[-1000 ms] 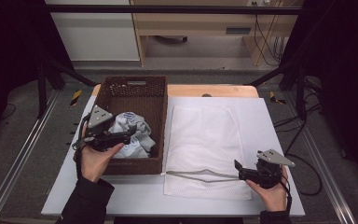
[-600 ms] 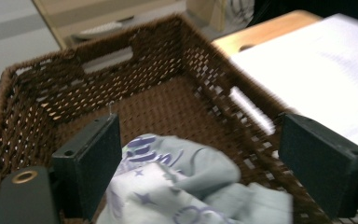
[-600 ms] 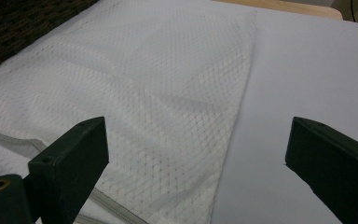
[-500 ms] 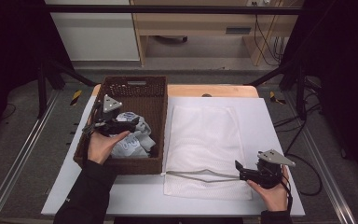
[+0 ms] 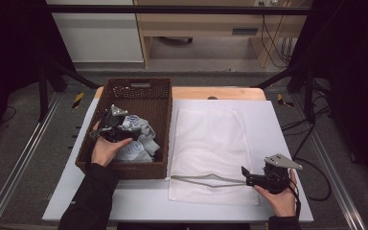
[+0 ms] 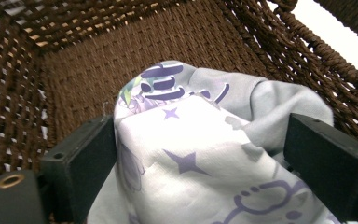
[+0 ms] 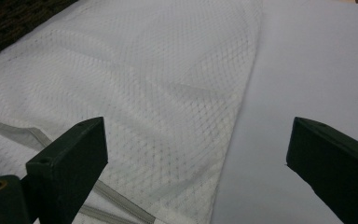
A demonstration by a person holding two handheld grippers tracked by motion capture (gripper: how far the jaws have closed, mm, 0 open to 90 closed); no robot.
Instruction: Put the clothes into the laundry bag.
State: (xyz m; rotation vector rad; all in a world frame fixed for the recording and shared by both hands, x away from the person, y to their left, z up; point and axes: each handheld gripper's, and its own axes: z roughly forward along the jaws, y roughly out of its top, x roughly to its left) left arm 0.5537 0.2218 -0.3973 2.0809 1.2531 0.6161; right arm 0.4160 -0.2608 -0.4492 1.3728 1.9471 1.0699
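The grey cloth (image 6: pixel 200 154) is lying bunched in the brown wicker basket (image 5: pixel 139 91) at the left of the table, and it is carrying purple printing: stars, curly outlined shapes and some bold strokes that may be letters, though none of them is reading as a word. A small green mark is showing near the top of the print. In the high view the same cloth (image 5: pixel 136 139) is sitting toward the basket's middle.

The left gripper (image 6: pixel 200 158) is reaching down into the basket with its jaws standing wide on either side of the cloth's raised fold; they have just been opening, and the left pad is sitting right against the cloth, while the right one is standing apart from it.

The right gripper (image 5: pixel 263 179) is resting at the near right of the table, jaws spread wide and holding nothing, pointing at the corner of the white mesh bag (image 7: pixel 158 93). The bag is lying flat on the white table (image 7: pixel 317 70), just beside the basket, with a grey zipper band (image 5: pixel 206 178) running along its near edge.

The basket's woven walls are closing in around the left gripper on all sides.
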